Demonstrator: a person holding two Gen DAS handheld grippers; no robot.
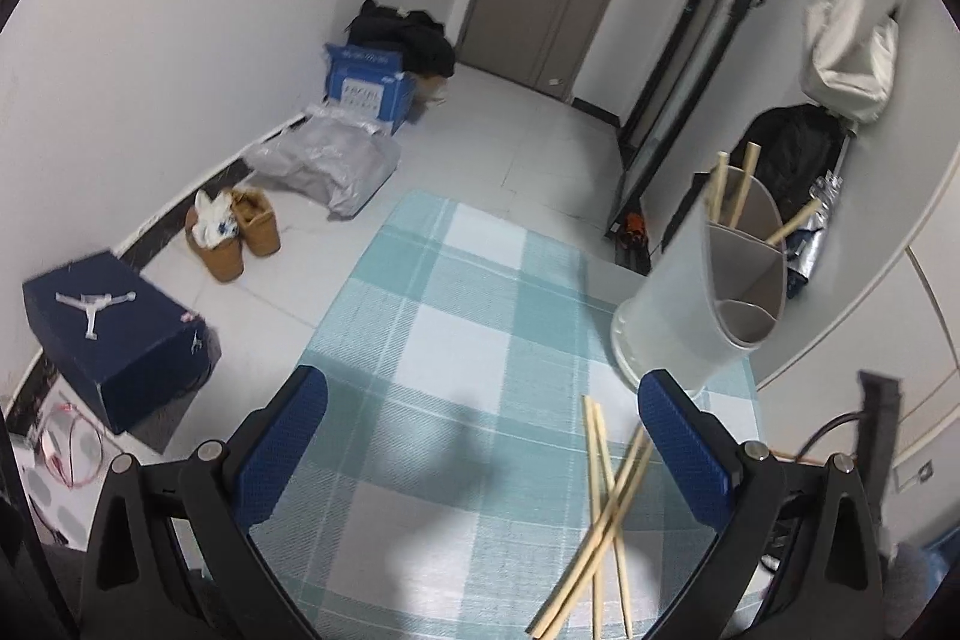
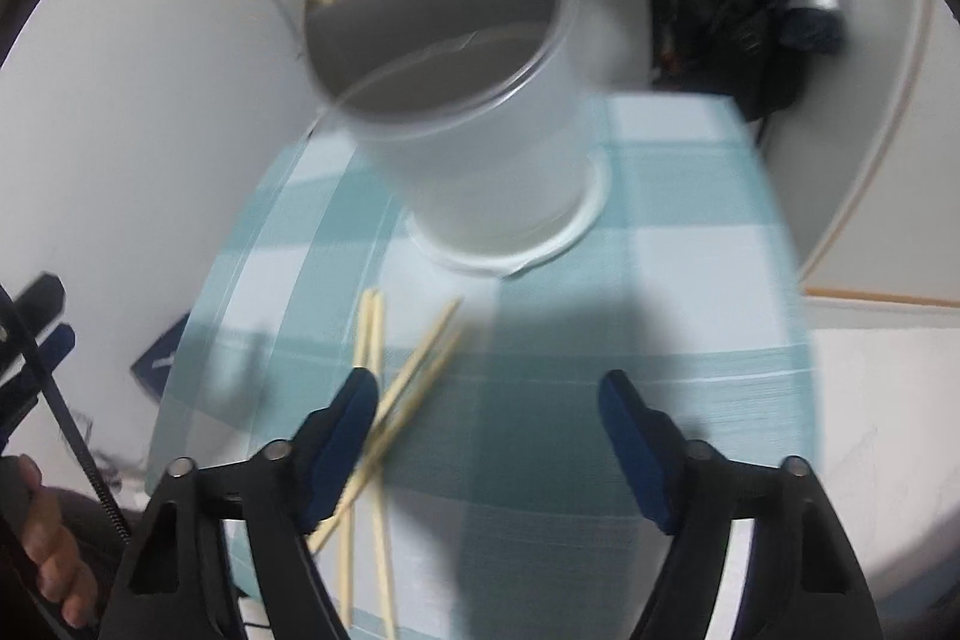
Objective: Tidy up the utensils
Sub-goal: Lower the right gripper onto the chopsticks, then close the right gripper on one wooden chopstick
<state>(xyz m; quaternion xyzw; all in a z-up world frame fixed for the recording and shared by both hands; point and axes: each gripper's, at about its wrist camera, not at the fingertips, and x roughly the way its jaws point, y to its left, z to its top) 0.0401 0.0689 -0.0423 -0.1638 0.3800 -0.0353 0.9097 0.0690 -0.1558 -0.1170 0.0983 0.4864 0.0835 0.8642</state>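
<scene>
While my right claw [image 2: 489, 430] hangs above the counter [image 2: 690, 340], its jaws stand apart with nothing between them, the left pad just beside the loose chopsticks [image 2: 414, 370] but not gripping any; my left claw [image 1: 483, 454] is likewise released and empty, spread wide over the checked cloth [image 1: 450, 316].

As for the job, I judge it partly done; several chopsticks [image 1: 741, 187] already stand in the far compartment of the holder [image 1: 690, 316], which sits on its white saucer near the far right of the cloth; the near compartment looks empty, though blur makes that hard to swear to.

What is left lies in a crossed heap; about four sticks [image 1: 606, 514] sprawl on the cloth near me, just short of the holder, some lying over others.

My guess is that the right claw, being nearest the heap, is the one to take the next stick; since they overlap, picking the top one first would seem wise, lest the others roll off the counter.
</scene>
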